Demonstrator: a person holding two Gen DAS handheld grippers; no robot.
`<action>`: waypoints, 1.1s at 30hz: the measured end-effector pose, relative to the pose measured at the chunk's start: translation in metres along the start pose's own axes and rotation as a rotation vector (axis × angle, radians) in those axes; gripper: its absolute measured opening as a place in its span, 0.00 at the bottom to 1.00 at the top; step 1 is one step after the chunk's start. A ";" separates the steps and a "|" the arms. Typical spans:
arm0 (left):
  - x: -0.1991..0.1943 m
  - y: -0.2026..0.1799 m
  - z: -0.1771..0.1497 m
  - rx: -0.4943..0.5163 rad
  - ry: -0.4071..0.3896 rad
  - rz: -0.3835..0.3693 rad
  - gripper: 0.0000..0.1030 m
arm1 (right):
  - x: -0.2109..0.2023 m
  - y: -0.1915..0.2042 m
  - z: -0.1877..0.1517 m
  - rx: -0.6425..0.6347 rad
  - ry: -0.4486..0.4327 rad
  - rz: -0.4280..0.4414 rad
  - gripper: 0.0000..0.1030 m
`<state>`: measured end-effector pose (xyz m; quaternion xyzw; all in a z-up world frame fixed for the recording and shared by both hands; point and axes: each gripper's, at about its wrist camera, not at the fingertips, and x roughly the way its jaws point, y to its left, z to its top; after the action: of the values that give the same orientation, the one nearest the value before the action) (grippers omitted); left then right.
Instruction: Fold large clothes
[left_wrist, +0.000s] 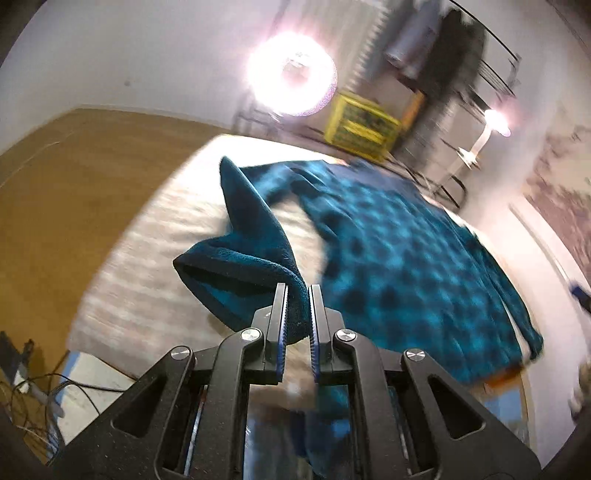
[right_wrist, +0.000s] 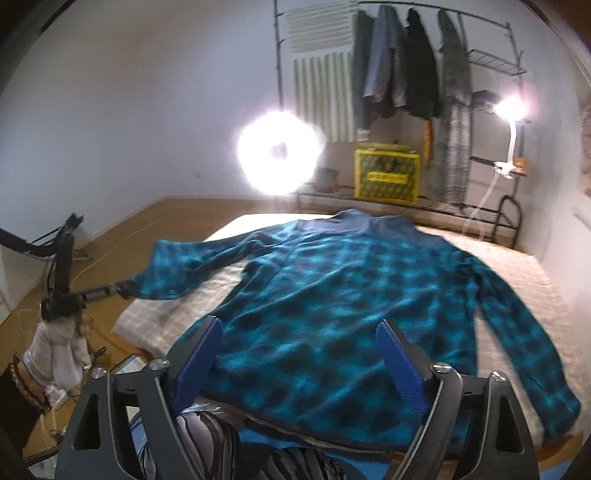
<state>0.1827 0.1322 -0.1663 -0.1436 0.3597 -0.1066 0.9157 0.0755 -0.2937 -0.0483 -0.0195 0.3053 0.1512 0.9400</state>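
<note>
A large teal-and-black checked fleece shirt (right_wrist: 332, 295) lies spread flat on a beige mattress (right_wrist: 524, 273), collar at the far end. My left gripper (left_wrist: 297, 291) is shut on the cuff of the shirt's left sleeve (left_wrist: 251, 236), which is lifted and folded up off the mattress. From the right wrist view this gripper (right_wrist: 122, 288) sits at the left edge of the bed, held by a gloved hand (right_wrist: 59, 350). My right gripper (right_wrist: 300, 323) stands open over the near hem, with its blue pads (right_wrist: 400, 365) wide apart and not pressing on the cloth. The right sleeve (right_wrist: 524, 332) lies straight along the shirt's side.
A bright ring light (right_wrist: 277, 151) and a yellow crate (right_wrist: 386, 177) stand beyond the bed. A metal rack with hanging clothes (right_wrist: 399, 74) and a clip lamp (right_wrist: 509, 107) line the back wall. Wooden floor (left_wrist: 66, 184) with cables (left_wrist: 44, 391) lies to the left.
</note>
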 end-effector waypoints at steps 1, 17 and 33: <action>0.001 -0.007 -0.006 0.017 0.013 -0.009 0.08 | 0.006 0.000 0.002 -0.003 0.004 0.017 0.81; -0.007 0.001 -0.045 0.024 0.127 -0.014 0.24 | 0.163 0.019 0.065 0.013 0.162 0.280 0.65; 0.109 0.084 0.024 -0.300 0.162 -0.063 0.65 | 0.258 -0.012 0.098 0.077 0.220 0.307 0.67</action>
<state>0.2850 0.1829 -0.2464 -0.2807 0.4398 -0.0915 0.8482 0.3328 -0.2222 -0.1194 0.0466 0.4112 0.2782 0.8668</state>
